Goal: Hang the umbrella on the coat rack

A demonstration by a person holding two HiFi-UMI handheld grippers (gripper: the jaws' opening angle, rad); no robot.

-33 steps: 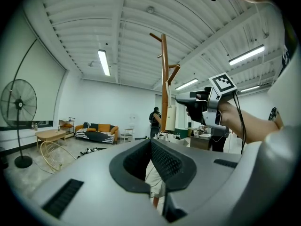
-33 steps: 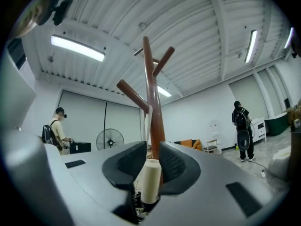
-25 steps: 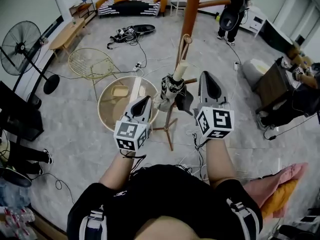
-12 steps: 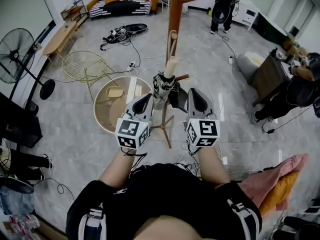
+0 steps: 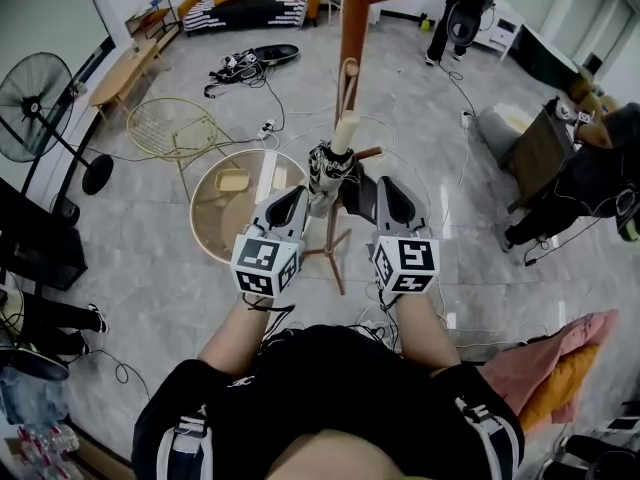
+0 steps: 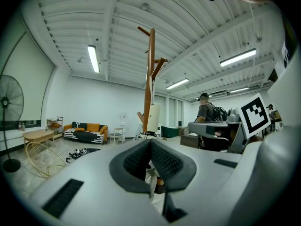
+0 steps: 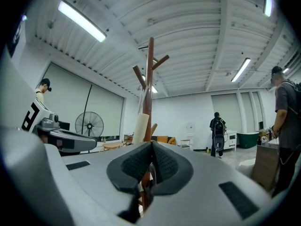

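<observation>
The folded umbrella (image 5: 327, 171), black and white with a cream handle (image 5: 343, 132), hangs upright against the wooden coat rack (image 5: 354, 18); its strap loops up along the pole. My left gripper (image 5: 291, 200) is just left of the canopy and my right gripper (image 5: 385, 190) just right of it, both shut with nothing between the pads. In the left gripper view the cream handle (image 6: 153, 117) and the coat rack (image 6: 151, 65) rise beyond the closed left gripper (image 6: 150, 142). The right gripper view shows the handle (image 7: 141, 126) and the rack (image 7: 149, 74) past the right gripper (image 7: 151, 145).
A round glass table (image 5: 225, 218) and a wire chair (image 5: 177, 126) stand left of the rack's feet (image 5: 335, 258). Cables lie on the floor (image 5: 250, 66). A fan (image 5: 40, 98) is at far left; people (image 5: 590, 178) stand at the right and the back.
My right gripper has come in leftward and a little down, close beside the umbrella. The left gripper and the umbrella have hardly moved.
</observation>
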